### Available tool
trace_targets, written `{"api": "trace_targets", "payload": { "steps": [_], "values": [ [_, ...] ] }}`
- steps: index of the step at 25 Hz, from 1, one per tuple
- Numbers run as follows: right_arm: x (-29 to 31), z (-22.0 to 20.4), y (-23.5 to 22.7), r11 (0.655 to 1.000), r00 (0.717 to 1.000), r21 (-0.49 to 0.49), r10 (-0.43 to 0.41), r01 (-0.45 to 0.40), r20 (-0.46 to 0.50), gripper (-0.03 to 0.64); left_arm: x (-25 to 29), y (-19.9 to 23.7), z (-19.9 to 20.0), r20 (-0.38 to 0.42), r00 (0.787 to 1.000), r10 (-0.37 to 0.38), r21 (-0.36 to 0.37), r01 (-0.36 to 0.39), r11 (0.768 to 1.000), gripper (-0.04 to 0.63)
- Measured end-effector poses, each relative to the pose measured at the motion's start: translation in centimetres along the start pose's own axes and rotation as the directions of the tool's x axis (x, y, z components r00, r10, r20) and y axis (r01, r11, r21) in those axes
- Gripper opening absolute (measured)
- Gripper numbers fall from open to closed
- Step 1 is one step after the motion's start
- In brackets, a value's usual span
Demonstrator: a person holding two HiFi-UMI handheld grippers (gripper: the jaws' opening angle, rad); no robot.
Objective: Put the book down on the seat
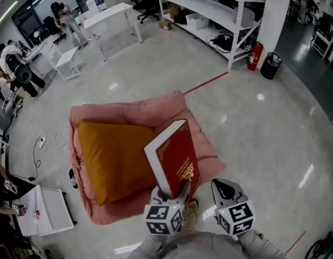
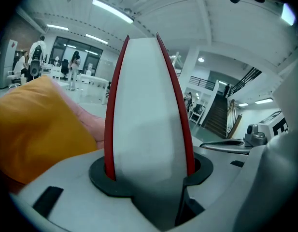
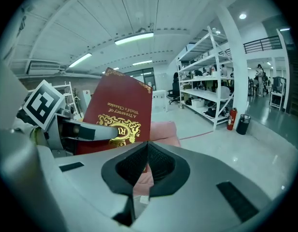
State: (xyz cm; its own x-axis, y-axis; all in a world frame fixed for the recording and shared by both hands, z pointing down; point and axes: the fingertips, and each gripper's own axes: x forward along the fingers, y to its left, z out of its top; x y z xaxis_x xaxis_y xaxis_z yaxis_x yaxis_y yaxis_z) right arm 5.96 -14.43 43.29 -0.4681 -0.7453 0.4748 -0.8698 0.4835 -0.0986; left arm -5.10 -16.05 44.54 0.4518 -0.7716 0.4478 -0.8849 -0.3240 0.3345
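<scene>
Grip worries me: the right tool (image 1: 226, 190) is closed and empty, so the left tool (image 1: 175, 191) alone pinches the bottom end of the thick red hardcover book (image 1: 176, 155), tilted in the air above the near side of the pink padded seat (image 1: 134, 115). Top-heavy like that, it could swing loose, or land on the plump orange cushion (image 1: 112, 158) beyond and slide off.

The orange cushion (image 1: 109, 158) fills the left and middle of the pink seat (image 1: 201, 136), leaving bare padding only along its right side. Right of the seat the grey floor (image 1: 263, 139) lies wide open for me to pass. On the left, a cable (image 1: 36, 152) and a low white table (image 1: 47, 212) stand near.
</scene>
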Motion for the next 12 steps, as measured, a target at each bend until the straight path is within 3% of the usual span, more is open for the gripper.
{"api": "trace_targets", "payload": {
  "steps": [7, 12],
  "values": [
    [3.1, 0.6, -3.3, 1.0, 0.999, -0.007, 0.009, -0.009, -0.043, 0.005, 5.1, 0.7, 0.8, -0.044, 0.999, -0.012, -0.059, 0.01, 0.998, 0.256],
    [4.6, 0.7, -4.7, 1.0, 0.998, -0.021, 0.004, -0.005, -0.057, 0.005, 7.9, 1.8, 0.7, -0.07, 0.998, -0.001, -0.026, -0.001, 1.0, 0.256]
  ]
}}
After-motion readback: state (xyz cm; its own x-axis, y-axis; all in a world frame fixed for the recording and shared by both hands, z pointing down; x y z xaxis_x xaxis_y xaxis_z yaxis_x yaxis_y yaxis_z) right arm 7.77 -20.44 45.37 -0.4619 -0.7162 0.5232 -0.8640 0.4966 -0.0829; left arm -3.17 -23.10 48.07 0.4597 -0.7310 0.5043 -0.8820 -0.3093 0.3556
